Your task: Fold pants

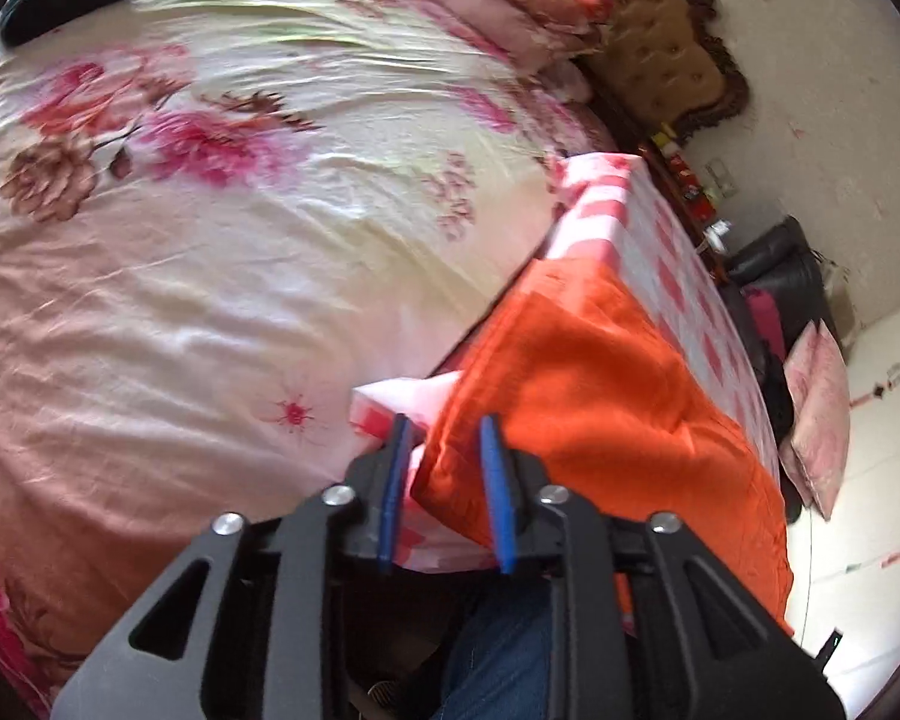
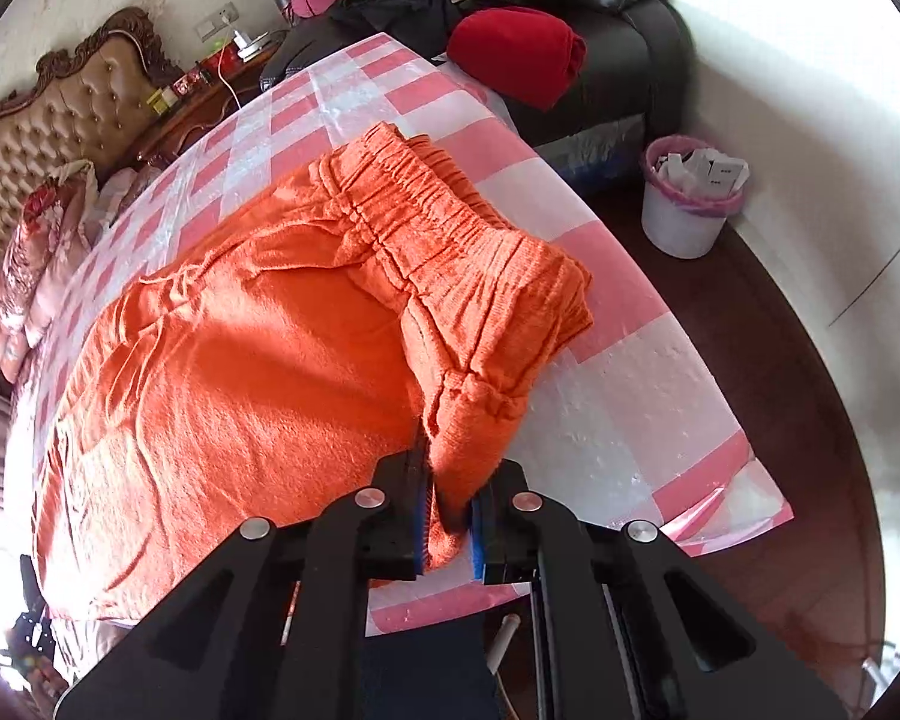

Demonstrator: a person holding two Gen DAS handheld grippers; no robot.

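Orange pants (image 2: 258, 360) lie on a table covered with a pink and white checked cloth (image 2: 630, 420). Their gathered elastic waistband (image 2: 438, 210) is doubled over toward the near right edge. My right gripper (image 2: 456, 480) is shut on a bunched corner of fabric just below the waistband. In the left wrist view the other end of the pants (image 1: 600, 396) hangs over the table corner (image 1: 678, 276). My left gripper (image 1: 445, 423) stands open there. The orange edge lies between its blue pads (image 1: 498, 480) without being pressed.
A bed with a floral sheet (image 1: 210, 240) runs along the table's left side, a dark cloth (image 1: 60, 0) at its far corner. A black sofa (image 2: 630, 30) behind the table carries a red garment (image 2: 516, 54). A white bin (image 2: 687, 204) stands on the dark floor.
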